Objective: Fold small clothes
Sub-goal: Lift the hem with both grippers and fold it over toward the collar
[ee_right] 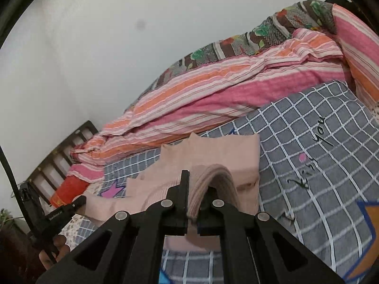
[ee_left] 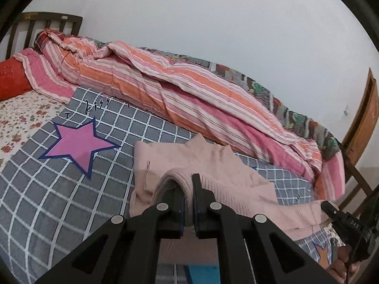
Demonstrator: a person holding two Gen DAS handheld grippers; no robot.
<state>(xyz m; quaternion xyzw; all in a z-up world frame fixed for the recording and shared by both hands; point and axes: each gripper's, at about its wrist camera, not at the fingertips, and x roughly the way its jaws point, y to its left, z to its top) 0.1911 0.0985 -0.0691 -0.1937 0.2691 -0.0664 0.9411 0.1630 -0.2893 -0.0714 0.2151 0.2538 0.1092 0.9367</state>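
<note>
A pale pink knit garment (ee_left: 213,165) lies on a grey checked sheet (ee_left: 47,189) on the bed. My left gripper (ee_left: 188,189) is shut on its ribbed hem at one end, the fabric draped over the left finger. My right gripper (ee_right: 194,189) is shut on the ribbed hem (ee_right: 213,179) at the other end. The hem hangs lifted between both grippers, above the rest of the garment (ee_right: 236,151). The right gripper also shows in the left wrist view (ee_left: 341,215); the left gripper shows in the right wrist view (ee_right: 61,213).
A rumpled pink and orange striped quilt (ee_left: 189,87) lies along the wall behind the garment. A pink star print (ee_left: 80,144) marks the sheet to the left. A red pillow (ee_left: 11,78) and dark wooden headboard (ee_left: 47,23) are at the far left.
</note>
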